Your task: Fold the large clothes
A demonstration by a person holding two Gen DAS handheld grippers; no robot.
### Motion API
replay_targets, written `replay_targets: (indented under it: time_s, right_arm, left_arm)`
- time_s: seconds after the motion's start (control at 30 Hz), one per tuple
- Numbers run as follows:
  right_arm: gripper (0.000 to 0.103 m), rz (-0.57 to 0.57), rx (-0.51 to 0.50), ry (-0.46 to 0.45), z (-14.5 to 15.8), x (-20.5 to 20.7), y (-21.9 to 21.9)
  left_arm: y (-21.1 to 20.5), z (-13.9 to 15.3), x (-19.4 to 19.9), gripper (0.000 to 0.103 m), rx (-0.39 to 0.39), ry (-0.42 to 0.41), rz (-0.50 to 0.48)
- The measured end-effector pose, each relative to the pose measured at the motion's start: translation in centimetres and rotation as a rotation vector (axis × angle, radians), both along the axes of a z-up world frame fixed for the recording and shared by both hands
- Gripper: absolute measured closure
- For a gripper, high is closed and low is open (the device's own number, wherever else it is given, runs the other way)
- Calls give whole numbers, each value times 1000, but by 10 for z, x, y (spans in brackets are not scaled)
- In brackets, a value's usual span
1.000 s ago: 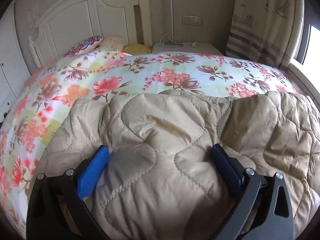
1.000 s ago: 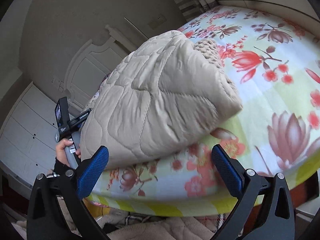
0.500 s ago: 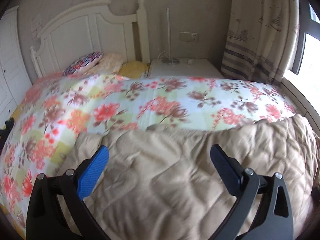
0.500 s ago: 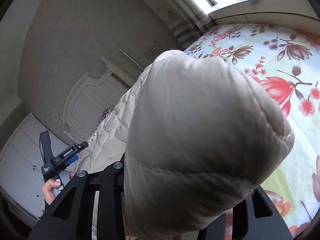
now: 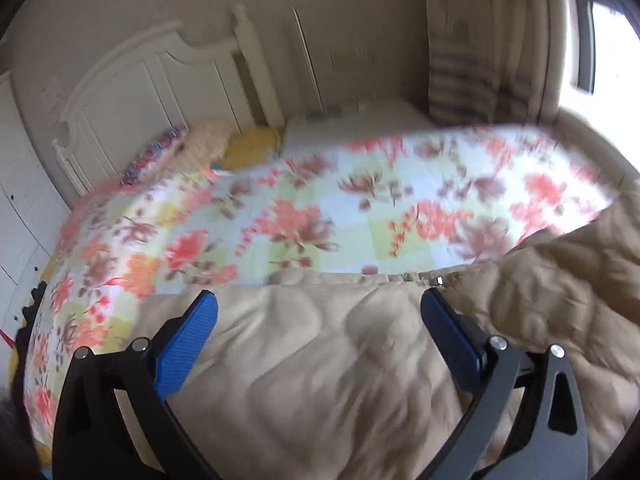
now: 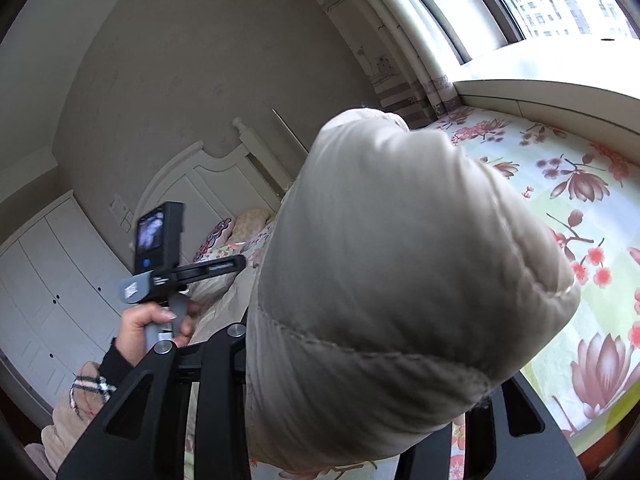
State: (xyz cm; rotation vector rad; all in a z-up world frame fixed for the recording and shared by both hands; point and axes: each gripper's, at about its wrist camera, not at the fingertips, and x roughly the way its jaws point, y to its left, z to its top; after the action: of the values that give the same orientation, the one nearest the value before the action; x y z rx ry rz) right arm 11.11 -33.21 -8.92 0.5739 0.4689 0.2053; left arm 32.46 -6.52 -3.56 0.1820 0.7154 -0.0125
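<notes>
a thick fold of the beige quilted padded coat (image 6: 400, 280) is clamped between the jaws of the right hand-held gripper (image 6: 360, 408), which have just been closing on it, above the floral-sheeted bed (image 6: 580, 208); the left hand-held gripper (image 5: 320, 320) is held wide open, blue pads clear of the coat (image 5: 320, 380) spread below it on the bed (image 5: 280, 216)

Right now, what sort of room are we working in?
A bedroom, most likely: a bed with a floral cover, a white headboard with pillows against it, and white wardrobe doors beside it.
</notes>
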Motion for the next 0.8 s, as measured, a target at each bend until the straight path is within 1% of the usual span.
replay_targets:
  time_s: [0.03, 0.07, 0.13, 0.17, 0.2, 0.23, 0.27, 0.3, 0.33, 0.37, 0.4, 0.43, 0.47, 0.53, 0.57, 0.6, 0.67, 0.73, 0.77, 0.8]
  right_arm:
    - [60, -3, -6, -1, 1, 0, 1]
    - [60, -8, -11, -1, 1, 1, 3]
    - [60, -19, -17, -1, 4, -1, 6]
    - [60, -25, -22, -3, 6, 0, 8]
    - [60, -32, -31, -5, 9, -1, 11]
    - [60, -38, -38, -8, 11, -1, 13]
    - [60, -43, -47, -12, 14, -2, 16]
    - [60, -40, -59, -18, 18, -3, 22]
    - [60, -33, -84, -19, 22, -4, 30]
    - [60, -45, -132, -26, 28, -5, 40]
    - [60, -52, -183, -41, 35, -8, 50]
    - [60, -52, -225, -56, 43, -10, 60]
    - [60, -57, -281, -75, 52, -11, 73]
    - [60, -53, -410, -119, 70, -9, 104]
    - [60, -42, -487, -149, 80, -10, 126]
    - [60, -30, -556, -178, 86, -7, 147]
    - [59, 11, -721, -242, 97, -1, 200]
    - [57, 80, -911, -306, 97, 8, 265]
    - [56, 122, -1026, -333, 89, 10, 301]
    - [52, 167, -1122, -350, 77, 12, 332]
  left_arm:
    - [8, 7, -18, 2, -36, -29, -14]
    - [18, 13, -44, 2, -78, -64, -32]
    - [24, 10, -83, 2, -107, -94, -69]
    - [20, -2, -103, 2, -96, -85, -118]
    - [12, -15, -114, 2, -63, -59, -159]
    - [2, -35, -122, 2, -5, -13, -201]
    - [-6, -53, -130, 2, 42, 12, -233]
    - [-5, -63, -142, 2, 57, -37, -236]
    - [-1, -63, -152, 2, 43, -79, -233]
    - [5, -59, -158, 2, 15, -72, -256]
    - [14, -51, -162, 2, -42, -50, -311]
    - [27, -42, -167, 2, -102, -55, -342]
    - [44, -31, -173, 2, -156, -80, -339]
    - [90, -10, -182, 2, -243, -153, -276]
    - [121, 2, -184, 2, -283, -193, -232]
    - [145, 12, -188, 2, -306, -229, -177]
    - [201, 30, -192, 2, -335, -305, -28]
    - [264, 45, -198, 2, -368, -362, 143]
    - [291, 49, -203, 2, -385, -378, 216]
    - [309, 52, -208, 2, -399, -388, 263]
